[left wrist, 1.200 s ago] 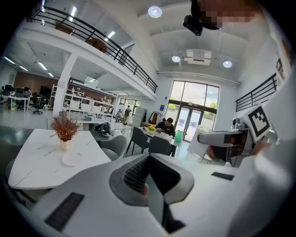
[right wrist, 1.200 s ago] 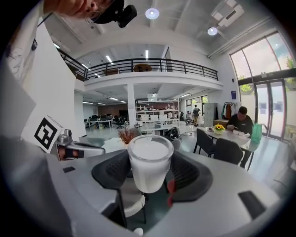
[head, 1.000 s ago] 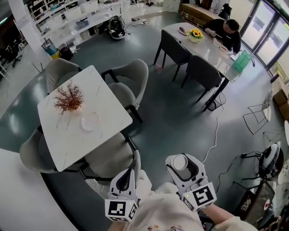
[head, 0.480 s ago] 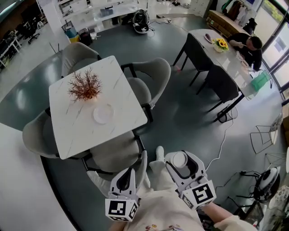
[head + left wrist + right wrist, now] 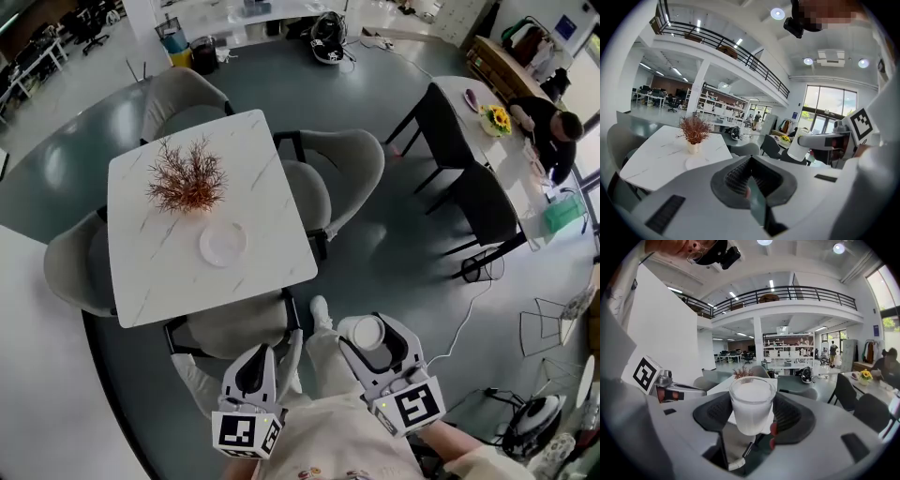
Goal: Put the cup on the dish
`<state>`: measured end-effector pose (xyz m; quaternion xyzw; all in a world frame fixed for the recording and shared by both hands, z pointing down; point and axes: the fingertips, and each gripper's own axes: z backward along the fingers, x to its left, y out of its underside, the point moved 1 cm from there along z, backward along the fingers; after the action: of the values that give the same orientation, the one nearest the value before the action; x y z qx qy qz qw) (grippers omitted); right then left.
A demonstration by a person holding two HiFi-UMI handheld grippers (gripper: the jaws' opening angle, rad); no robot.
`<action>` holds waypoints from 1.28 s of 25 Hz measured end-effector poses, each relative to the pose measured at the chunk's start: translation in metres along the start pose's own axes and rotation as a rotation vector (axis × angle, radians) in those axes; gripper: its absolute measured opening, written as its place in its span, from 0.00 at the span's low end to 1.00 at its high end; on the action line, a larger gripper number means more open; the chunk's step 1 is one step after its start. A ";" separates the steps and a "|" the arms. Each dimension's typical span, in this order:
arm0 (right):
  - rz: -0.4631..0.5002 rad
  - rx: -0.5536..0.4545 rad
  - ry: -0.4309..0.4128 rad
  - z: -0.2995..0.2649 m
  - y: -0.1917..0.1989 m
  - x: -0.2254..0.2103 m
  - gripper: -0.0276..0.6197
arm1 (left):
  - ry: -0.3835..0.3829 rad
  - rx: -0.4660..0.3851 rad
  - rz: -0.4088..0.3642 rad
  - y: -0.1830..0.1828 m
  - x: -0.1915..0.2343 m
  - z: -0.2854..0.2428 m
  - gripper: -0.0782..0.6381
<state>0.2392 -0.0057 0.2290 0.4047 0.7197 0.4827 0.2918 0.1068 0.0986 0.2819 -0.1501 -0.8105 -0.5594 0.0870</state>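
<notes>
Left hand-held gripper [image 5: 751, 183] has its jaws pressed together on nothing. The right hand-held gripper [image 5: 367, 334], just beside it, is closed narrow around its load. Ahead and left of both, well apart, stands the white counter [image 5: 150, 272], with a grey chair [image 5: 234, 328] tucked at its near edge. On it a reddish dried plant [image 5: 187, 178] stands beyond a round white dish [image 5: 223, 244]. The white cup [image 5: 751, 401] sits upright between the right hand-held gripper's jaws.

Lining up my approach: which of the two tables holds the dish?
The near white table with the reddish plant; the dish lies beside it. The far table has dark chairs and a seated person.
</notes>
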 end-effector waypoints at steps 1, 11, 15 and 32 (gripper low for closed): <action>0.022 -0.003 -0.020 -0.011 -0.004 -0.006 0.45 | -0.015 -0.001 0.006 -0.003 0.003 -0.009 0.11; 0.105 -0.062 -0.269 -0.120 -0.041 -0.036 0.45 | -0.187 -0.049 0.027 -0.047 0.042 -0.095 0.11; 0.100 -0.054 -0.343 -0.151 -0.047 -0.047 0.45 | -0.259 -0.086 -0.043 -0.067 0.045 -0.116 0.11; 0.164 0.064 -0.593 -0.230 -0.026 -0.042 0.45 | -0.443 -0.128 0.006 -0.084 0.075 -0.161 0.11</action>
<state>0.0664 -0.1531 0.2898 0.5938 0.5829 0.3426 0.4361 0.0030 -0.0687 0.2890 -0.2771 -0.7723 -0.5626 -0.1012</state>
